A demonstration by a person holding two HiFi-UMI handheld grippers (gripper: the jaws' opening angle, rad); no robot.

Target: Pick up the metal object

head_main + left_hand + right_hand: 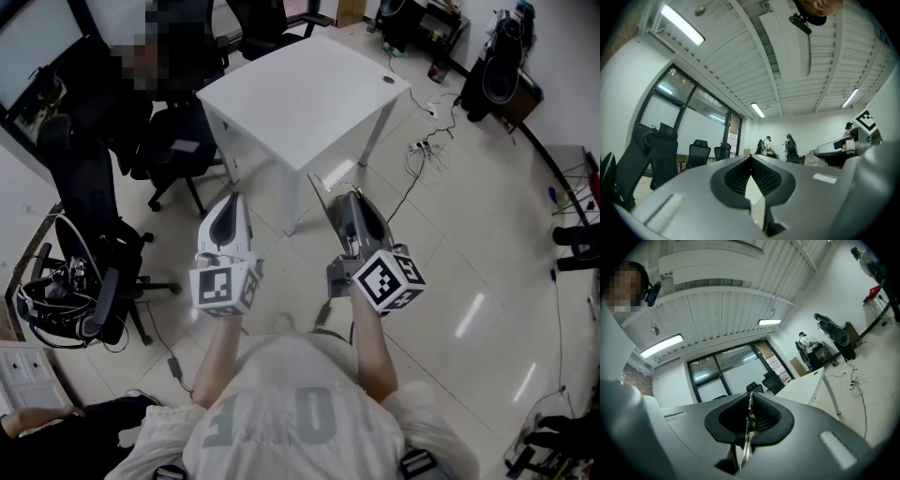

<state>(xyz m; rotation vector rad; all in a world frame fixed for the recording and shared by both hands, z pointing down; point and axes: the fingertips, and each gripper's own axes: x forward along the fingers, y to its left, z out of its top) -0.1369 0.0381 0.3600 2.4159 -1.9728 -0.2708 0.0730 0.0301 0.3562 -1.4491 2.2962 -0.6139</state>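
Holding step, lift seemingly done | right tool clamped on thin metal strip, in the air, short of table | left tool together, empty | next: steady grip, strip may slip.

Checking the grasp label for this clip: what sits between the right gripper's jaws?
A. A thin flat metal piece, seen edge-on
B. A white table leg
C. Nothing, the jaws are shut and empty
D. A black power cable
A: in the right gripper view, the right gripper has its jaws closed on a thin flat metal piece that runs edge-on between the ribbed pads.
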